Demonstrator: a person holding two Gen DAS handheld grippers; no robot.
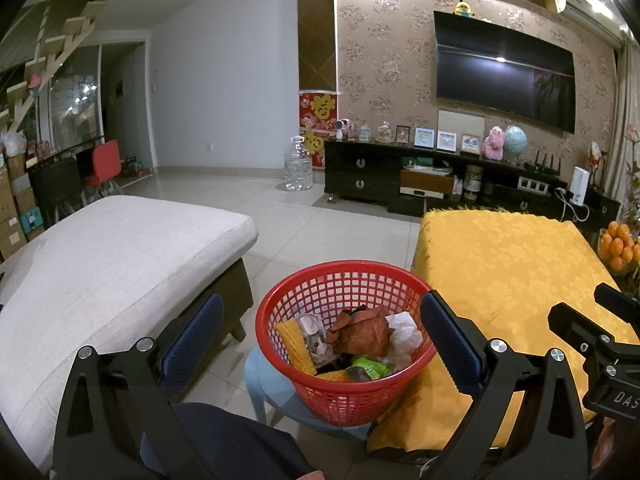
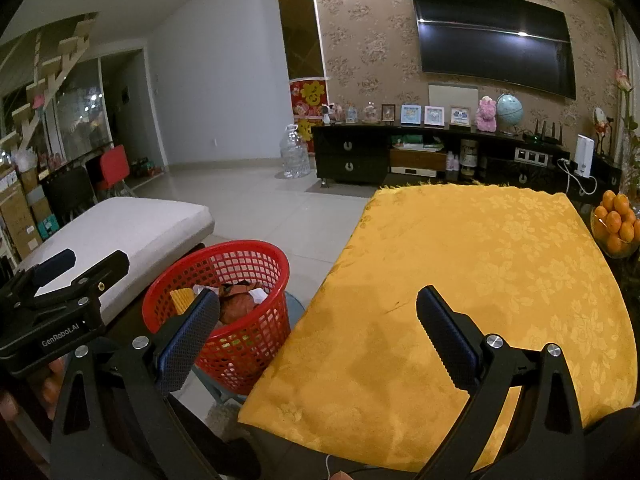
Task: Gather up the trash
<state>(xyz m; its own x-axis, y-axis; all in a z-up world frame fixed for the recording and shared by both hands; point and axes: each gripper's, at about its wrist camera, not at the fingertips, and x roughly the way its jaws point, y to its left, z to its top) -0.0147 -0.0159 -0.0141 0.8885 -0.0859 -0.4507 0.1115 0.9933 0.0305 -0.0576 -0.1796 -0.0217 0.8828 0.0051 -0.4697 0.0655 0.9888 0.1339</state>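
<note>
A tiled living-room floor [image 1: 320, 216] is seen from the left wrist, backed by a floral wall with a dark television [image 1: 504, 76] mounted above a low black cabinet [image 1: 360, 176]. A grey cushioned seat [image 1: 108, 264] lies at the left and a surface draped in a yellow cloth [image 1: 512, 272] at the right. Between them a red basket [image 1: 344, 396] is set on a pale blue stool [image 1: 264, 380], touching the cloth's hanging edge. Crumpled brown paper [image 1: 360, 332], white tissue [image 1: 404, 336], a green wrapper [image 1: 368, 368] and a yellow ribbed piece [image 1: 296, 344] are held inside the basket. The left gripper [image 1: 320, 336] is held over the basket with its fingers [image 1: 192, 336] spread wide and nothing between them. From the right wrist, the same room is shown, with the yellow cloth [image 2: 480, 280] filling the right half and a bowl of oranges [image 2: 616, 224] beside its far corner. The red basket [image 2: 240, 344] is seen at the left, just beside the cloth, with the brown paper [image 2: 240, 304] visible inside. The right gripper [image 2: 316, 320] is held above the cloth's near edge, its fingers [image 2: 444, 336] set wide apart and empty.
</note>
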